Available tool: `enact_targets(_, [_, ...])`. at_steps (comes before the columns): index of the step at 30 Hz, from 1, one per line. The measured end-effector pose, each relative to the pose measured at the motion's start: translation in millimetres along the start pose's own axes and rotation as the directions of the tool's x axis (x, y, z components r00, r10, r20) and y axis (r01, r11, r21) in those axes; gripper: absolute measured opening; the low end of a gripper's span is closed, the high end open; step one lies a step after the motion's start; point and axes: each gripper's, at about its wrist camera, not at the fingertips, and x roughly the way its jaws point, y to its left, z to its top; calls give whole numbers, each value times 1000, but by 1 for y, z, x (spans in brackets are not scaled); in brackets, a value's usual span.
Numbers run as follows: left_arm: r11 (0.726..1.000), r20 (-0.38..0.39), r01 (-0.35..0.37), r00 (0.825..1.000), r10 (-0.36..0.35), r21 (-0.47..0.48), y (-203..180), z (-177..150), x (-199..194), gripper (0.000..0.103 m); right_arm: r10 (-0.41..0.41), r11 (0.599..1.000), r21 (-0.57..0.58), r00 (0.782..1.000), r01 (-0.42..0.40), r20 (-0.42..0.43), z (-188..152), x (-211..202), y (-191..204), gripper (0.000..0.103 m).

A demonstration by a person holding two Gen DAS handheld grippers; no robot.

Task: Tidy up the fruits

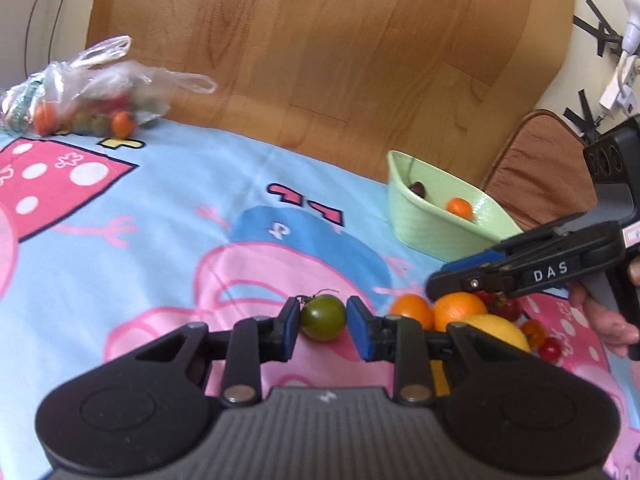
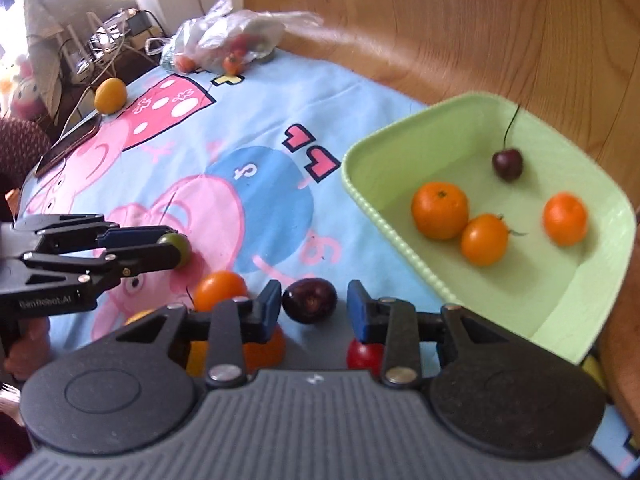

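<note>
the left gripper (image 1: 323, 322) has its jaws pressed on a green tomato (image 1: 323, 317). the right gripper (image 2: 313, 307) stands a little apart – a dark plum (image 2: 309, 300) between its jaws, touching only the left pad, green tray (image 2: 362, 200) just beyond, right.

Each tool has a big black body with two round bumps, one on each side, and a grey ribbed part in the middle. Black arms run forward from the body and are joined with shiny silver screws. At the tip of each arm sits a blue pad.

The left tool (image 1: 323, 322) has a small white mark on its grey part, and faint pale letters along its side that are too blurry to read. The right tool (image 2: 313, 306) has the white letters "DAS" on its side and a small pink and white label near the handle.
</note>
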Motion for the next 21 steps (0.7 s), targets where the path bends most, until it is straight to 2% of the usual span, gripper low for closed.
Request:
enact_targets(1, [1000,1,5,1000,-5,-4,1,0,0,26,3,1000,25,1000,-3,-8,0,2,0,38])
enact_targets(2, [1000,2,8,1000,-8,-4,2,0,-1,26,-1,999,34,1000,1,-11,0,3,1,32])
enact_targets(4, [1000,11,8,1000,-8,6,1,-3,-1,27,-25,1000,7,1000,25,3,-3,0,9,32])
enact_targets(6, [1000,6,23,1000,-23,5,1,-5,1,27,-50,999,-2,998,50,34,-7,-6,12,32])
enact_targets(8, [1000,14,26,1000,-26,1,1,-7,-1,27,-35,999,17,993,33,109,-12,-20,13,32])
enact_targets(11, [999,32,36,999,-35,-17,4,-7,-8,27,-40,998,49,963,28,267,-27,-54,17,32])
enact_targets(14, [998,59,50,997,-48,-28,9,-7,-20,27,-82,994,93,927,52,365,-58,-79,23,32])
enact_targets(17, [997,81,71,994,-69,-29,11,-9,-34,27,-119,989,128,912,75,392,-97,-91,31,32])
enact_targets(21, [995,79,99,992,-99,7,4,-18,-51,27,-169,981,149,917,122,361,-140,-92,45,32])
